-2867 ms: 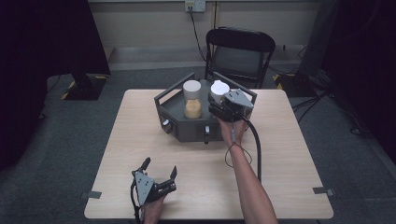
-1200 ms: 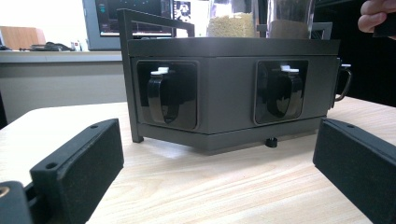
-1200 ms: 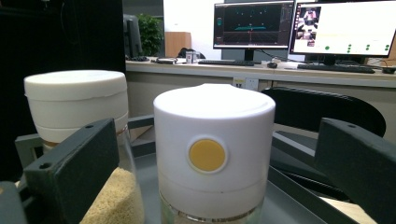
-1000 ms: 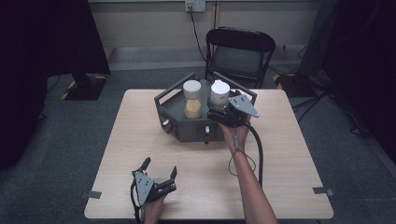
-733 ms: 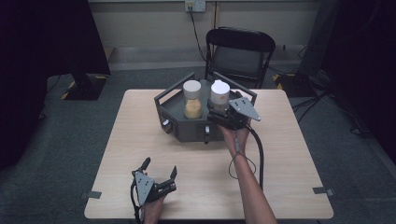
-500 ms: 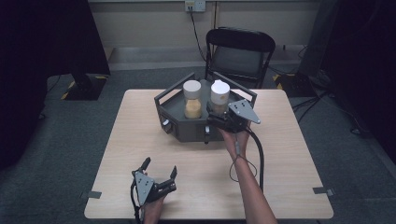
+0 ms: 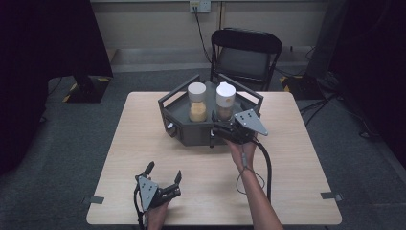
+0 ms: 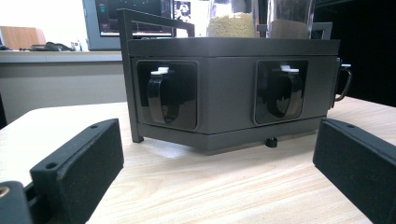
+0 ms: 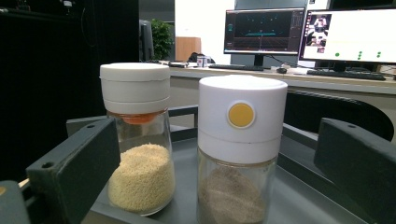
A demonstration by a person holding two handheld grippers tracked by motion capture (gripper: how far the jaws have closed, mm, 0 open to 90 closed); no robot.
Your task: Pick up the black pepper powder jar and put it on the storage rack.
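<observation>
Pale wood covers the desk [image 7: 297,158], and a dark grey tray [image 7: 184,125] with a raised rail stands on its far half. On the tray two glass jars stand upright, just beside each other: the yellow-grain jar [image 7: 197,101] on the left and the brown-powder jar [image 7: 225,101] on the right, both with white caps.

The person's right forearm reaches forward over the desk, and the right gripper [image 7: 221,133] sits at the tray's near right edge, aimed at the brown-powder jar, its fingers [image 9: 74,170] spread wide and touching neither jar. The left gripper [image 7: 165,175] lies near the front edge, well apart from the tray, fingers [image 8: 79,163] also spread, with nothing between them.

The right gripper view shows a round yellow button [image 9: 241,115] on the brown-powder jar's cap, and monitors [image 9: 348,35] behind. The left gripper view shows black handles [image 8: 163,92] recessed in the tray's side panels.

In that view the jars' caps are cut off at the top edge. From above, what the jars contain is hard to make out.
</observation>
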